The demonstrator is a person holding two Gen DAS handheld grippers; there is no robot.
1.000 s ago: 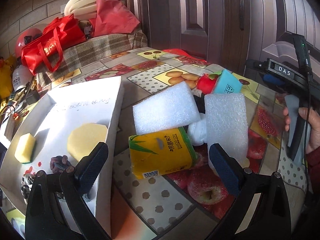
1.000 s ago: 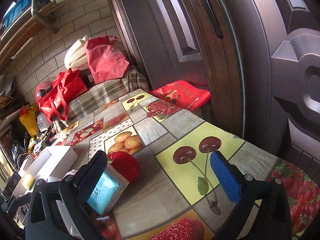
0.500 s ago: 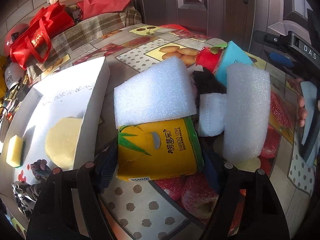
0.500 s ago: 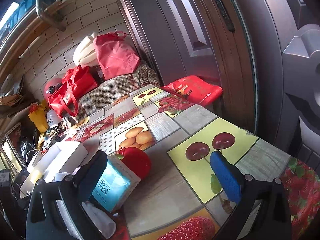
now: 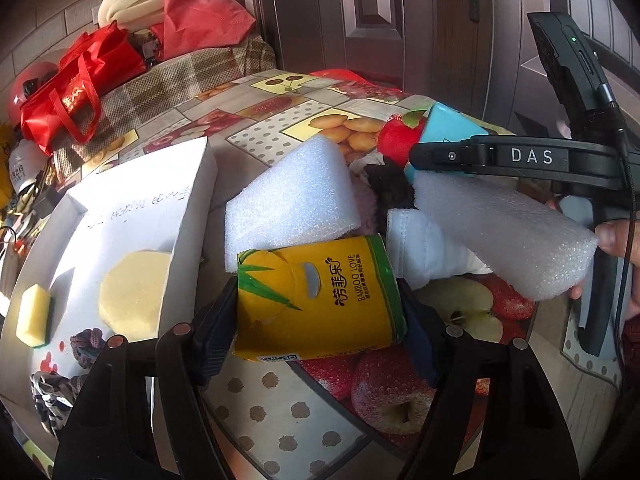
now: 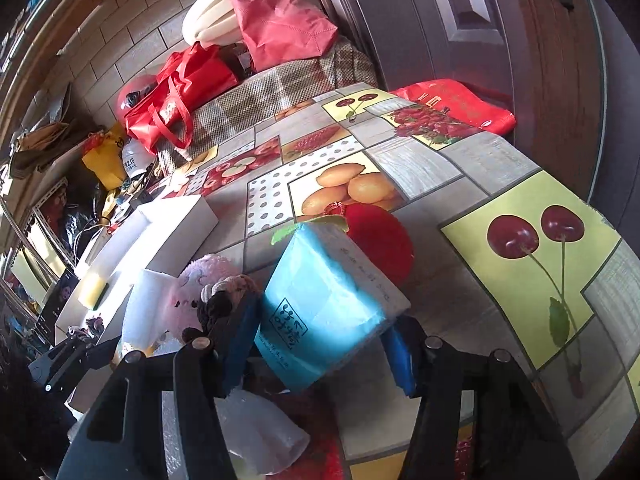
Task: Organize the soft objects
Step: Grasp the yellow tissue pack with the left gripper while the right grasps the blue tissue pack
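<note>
A yellow tissue pack (image 5: pixel 320 296) lies on the fruit-print tablecloth. My left gripper (image 5: pixel 318 332) is closing, and both pads press its ends. Behind it are two white foam blocks (image 5: pixel 288 200) (image 5: pixel 500 236) and a white cloth roll (image 5: pixel 416 248). My right gripper (image 6: pixel 320 344) is closing around a blue tissue pack (image 6: pixel 328 304), with a pad against each side. A red plush fruit (image 6: pixel 380 240) sits just behind that pack and a pink plush toy (image 6: pixel 192 296) to its left. The white box (image 5: pixel 140 216) on the left holds two yellow sponges (image 5: pixel 132 292) and hair ties.
Red bags (image 5: pixel 72 96) and a plaid-covered pile (image 5: pixel 180 80) stand at the table's far end, before a dark door (image 5: pixel 380 20). A hand (image 5: pixel 616 240) holds the right gripper's black frame (image 5: pixel 520 156). The cherry-print area (image 6: pixel 536 248) lies at the right.
The left jaws closed from wide open onto the yellow tissue pack. The right gripper swung down and left over the blue tissue pack and closed on it. The right foam block tilted.
</note>
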